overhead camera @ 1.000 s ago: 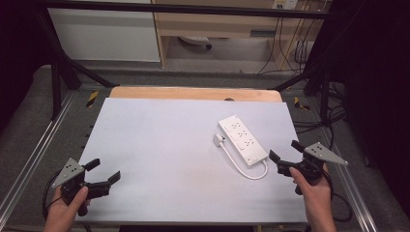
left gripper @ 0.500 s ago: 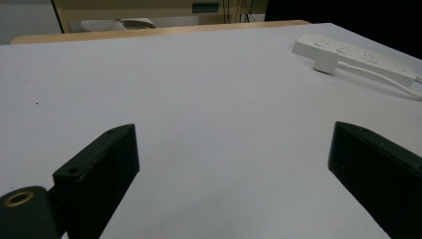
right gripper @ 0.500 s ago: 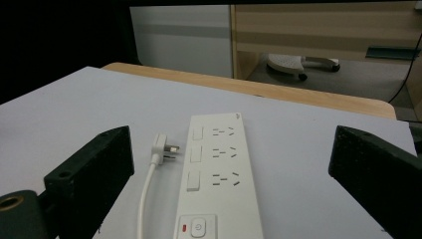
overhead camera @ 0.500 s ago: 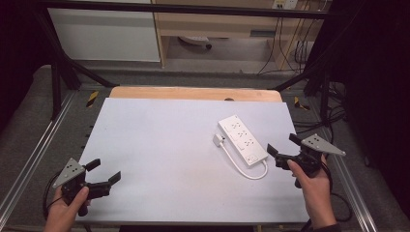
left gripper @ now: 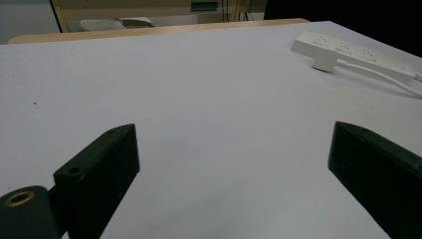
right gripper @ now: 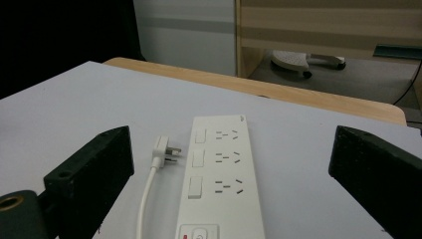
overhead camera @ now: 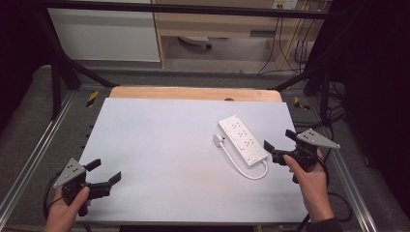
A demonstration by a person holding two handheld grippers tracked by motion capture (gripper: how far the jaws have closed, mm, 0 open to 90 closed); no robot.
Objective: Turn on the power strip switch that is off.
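Both grippers gape, released; the power strip (right gripper: pixel 219 184) runs off frame.

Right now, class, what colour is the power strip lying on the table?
White. The power strip shows best in the right gripper view, with its white cord beside it.

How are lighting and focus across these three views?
High view: table evenly lit, surroundings dark, slightly soft. Left gripper view: power strip soft, near tongs blurred. Right gripper view: power strip sharp enough to show sockets, no glare.
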